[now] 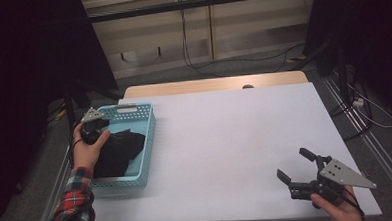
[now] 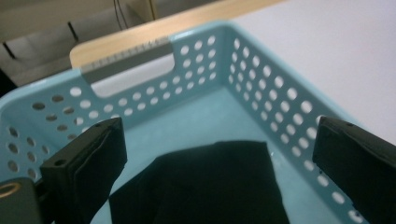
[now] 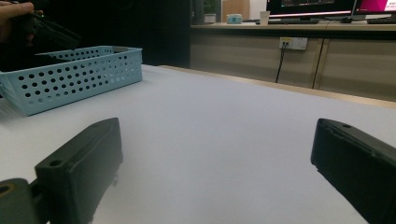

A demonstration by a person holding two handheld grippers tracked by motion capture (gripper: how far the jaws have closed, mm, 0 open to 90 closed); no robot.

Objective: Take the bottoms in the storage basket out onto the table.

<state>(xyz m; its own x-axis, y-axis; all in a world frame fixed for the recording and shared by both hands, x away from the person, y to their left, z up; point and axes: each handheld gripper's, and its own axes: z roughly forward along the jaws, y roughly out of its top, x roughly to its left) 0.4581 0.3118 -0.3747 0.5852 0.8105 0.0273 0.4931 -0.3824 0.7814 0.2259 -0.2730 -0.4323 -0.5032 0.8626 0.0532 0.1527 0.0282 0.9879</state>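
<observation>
1. One black cloth (image 1: pixel 116 150) lies crumpled in the pale blue perforated basket (image 1: pixel 148 142), heaped toward the basket's near half and left wall; in the left gripper view the cloth (image 2: pixel 205 186) sits low between the jaws, with bare basket floor beyond it.
2. Left gripper (image 1: pixel 95 129) hangs over the basket's left edge, jaws spread wide with nothing between them — it looks poised to take the cloth.
3. To do that well, I would lower straight down onto a raised fold near the middle of the cloth, keeping clear of the basket wall (image 2: pixel 261 88), and close only once fabric lies between both jaws.
4. Right gripper (image 1: pixel 298 172) rests wide open and empty on the white table (image 1: pixel 235 139), well apart from the basket — free to steady it.
5. No brand, label or writing is legible; the distant screens are too blurred, possibly showing text.
</observation>
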